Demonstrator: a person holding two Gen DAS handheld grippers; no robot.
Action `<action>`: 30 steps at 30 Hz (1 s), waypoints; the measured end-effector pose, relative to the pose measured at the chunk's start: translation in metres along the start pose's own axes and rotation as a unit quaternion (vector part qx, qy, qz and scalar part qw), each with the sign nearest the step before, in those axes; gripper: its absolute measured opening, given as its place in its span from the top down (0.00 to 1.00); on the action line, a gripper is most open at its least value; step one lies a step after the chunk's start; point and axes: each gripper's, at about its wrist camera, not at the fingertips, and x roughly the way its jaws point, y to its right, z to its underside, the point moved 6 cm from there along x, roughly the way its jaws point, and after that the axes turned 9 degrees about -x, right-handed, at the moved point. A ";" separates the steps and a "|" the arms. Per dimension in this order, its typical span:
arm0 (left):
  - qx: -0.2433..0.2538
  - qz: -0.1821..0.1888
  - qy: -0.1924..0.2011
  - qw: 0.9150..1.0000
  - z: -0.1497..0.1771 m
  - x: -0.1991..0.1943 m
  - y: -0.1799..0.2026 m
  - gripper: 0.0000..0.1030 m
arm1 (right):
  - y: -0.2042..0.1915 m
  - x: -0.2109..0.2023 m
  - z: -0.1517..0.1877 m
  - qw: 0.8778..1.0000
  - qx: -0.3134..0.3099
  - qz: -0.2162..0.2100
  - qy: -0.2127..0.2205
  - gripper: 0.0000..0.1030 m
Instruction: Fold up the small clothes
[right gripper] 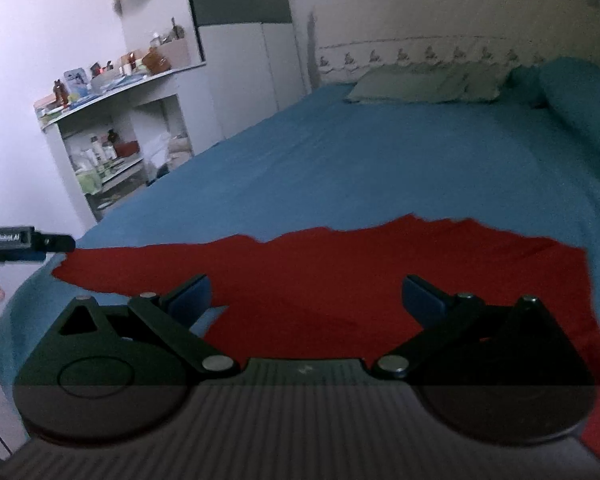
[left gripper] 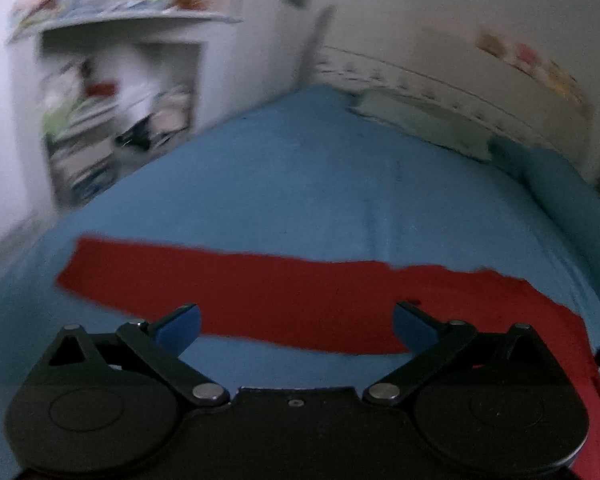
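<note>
Both the left gripper (left gripper: 296, 320) and the right gripper (right gripper: 306, 294) hover spread wide, pinching nothing, above the red garment (right gripper: 340, 276), which lies flat along the bed's (right gripper: 380, 160) near edge. Each should probably pinch a near hem corner cleanly, one layer, before lifting toward the far pillow (right gripper: 420, 86).

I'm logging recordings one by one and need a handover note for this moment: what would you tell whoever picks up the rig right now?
Left tongs: open, holding nothing, over the near edge of the red garment.
Right tongs: open, holding nothing, over the same garment's wider part.
The garment lies spread on the blue bed sheet, one long narrow part reaching left.
Done: laid out; no fold visible from these views.
Left: grip an edge or corner with each tongs and start folding. Left view is motion-blurred, so recheck position first.
</note>
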 end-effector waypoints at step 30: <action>-0.168 -0.045 0.018 0.985 -0.036 0.104 -0.127 0.95 | -0.047 0.080 0.038 0.999 0.032 -0.004 -0.040 0.00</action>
